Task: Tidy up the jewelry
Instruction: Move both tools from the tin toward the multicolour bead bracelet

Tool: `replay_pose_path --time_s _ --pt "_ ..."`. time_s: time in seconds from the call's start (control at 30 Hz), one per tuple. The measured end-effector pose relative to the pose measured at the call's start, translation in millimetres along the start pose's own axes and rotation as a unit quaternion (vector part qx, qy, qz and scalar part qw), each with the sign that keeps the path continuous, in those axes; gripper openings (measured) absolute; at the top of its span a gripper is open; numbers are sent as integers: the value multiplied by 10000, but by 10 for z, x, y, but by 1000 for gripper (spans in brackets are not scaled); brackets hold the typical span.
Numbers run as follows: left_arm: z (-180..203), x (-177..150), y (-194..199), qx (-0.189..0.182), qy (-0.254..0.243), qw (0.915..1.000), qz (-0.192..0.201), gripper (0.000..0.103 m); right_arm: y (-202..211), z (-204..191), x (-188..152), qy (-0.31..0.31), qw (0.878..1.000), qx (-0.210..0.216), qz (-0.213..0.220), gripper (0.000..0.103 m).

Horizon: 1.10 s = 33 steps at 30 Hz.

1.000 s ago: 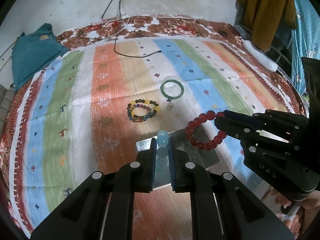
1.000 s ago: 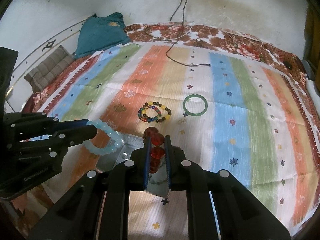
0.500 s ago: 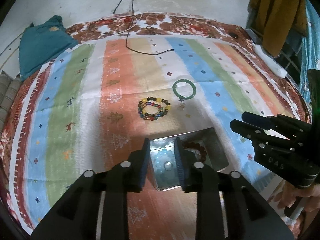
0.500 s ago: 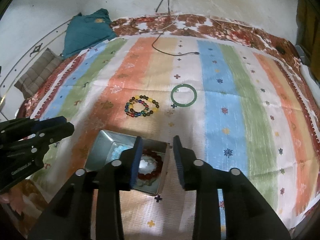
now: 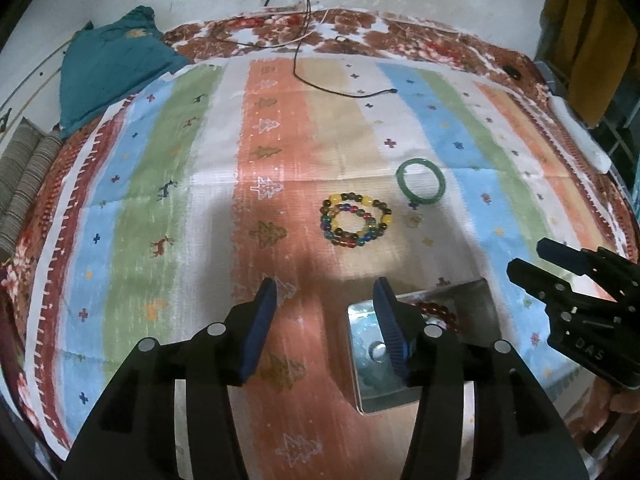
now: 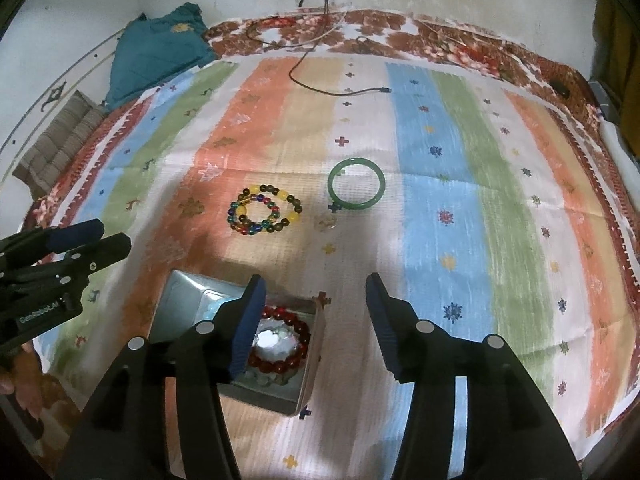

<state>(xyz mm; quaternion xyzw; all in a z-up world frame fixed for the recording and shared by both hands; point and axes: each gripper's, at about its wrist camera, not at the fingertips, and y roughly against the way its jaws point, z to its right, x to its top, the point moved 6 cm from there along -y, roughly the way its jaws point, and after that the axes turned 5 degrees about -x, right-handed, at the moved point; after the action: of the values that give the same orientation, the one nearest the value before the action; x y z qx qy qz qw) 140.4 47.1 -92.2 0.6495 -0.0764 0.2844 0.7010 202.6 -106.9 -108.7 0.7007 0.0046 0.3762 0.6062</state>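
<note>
Both bracelets have left the grippers since a second ago: the red beads (image 6: 280, 340) and the pale blue beads (image 5: 370, 354) now lie inside the tin (image 6: 308, 364), and both sets of fingers, then pinched shut on them, have parted.

Seen from the right wrist, the tin is a shallow square box of dull grey metal at lower left of centre, sitting on a striped woven cloth (image 6: 440, 208) with bands of orange, blue, green and white. The red beads are round, glossy and dark, forming a ring around a bright glare spot on the tin floor. The pale blue beads show only partly, behind the left finger.

The right gripper (image 6: 316, 316) hangs above the tin's right edge. Its black fingers with ribbed blue pads are about half spread and opening, with nothing between them but cloth.

In the left wrist view, the left gripper (image 5: 326, 320) is likewise about half spread and opening, holding nothing. Its right finger overlaps the tin's left side in the picture; whether it touches I cannot tell.

Further up the cloth, near centre frame, lies a multicoloured bracelet (image 6: 264, 210) of small round beads, coiled double. Just right of it rests a smooth green bangle (image 6: 356, 190), a plain hard ring. A thin black cable (image 6: 320, 84) trails across the upper cloth.
</note>
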Motion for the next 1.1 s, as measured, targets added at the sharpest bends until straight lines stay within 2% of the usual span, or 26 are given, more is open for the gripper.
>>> replay_pose_path --time_s 0.1,0.27,1.1 --pt "-23 53 -66 71 -23 9999 -67 52 -68 4 34 27 10000 -14 -71 64" --pt "-36 140 -135 125 -125 9998 -83 58 -169 35 112 18 9999 -80 -138 64" --pt "-128 405 -695 186 -153 9982 -557 61 -687 67 333 101 9979 -122 -627 65"
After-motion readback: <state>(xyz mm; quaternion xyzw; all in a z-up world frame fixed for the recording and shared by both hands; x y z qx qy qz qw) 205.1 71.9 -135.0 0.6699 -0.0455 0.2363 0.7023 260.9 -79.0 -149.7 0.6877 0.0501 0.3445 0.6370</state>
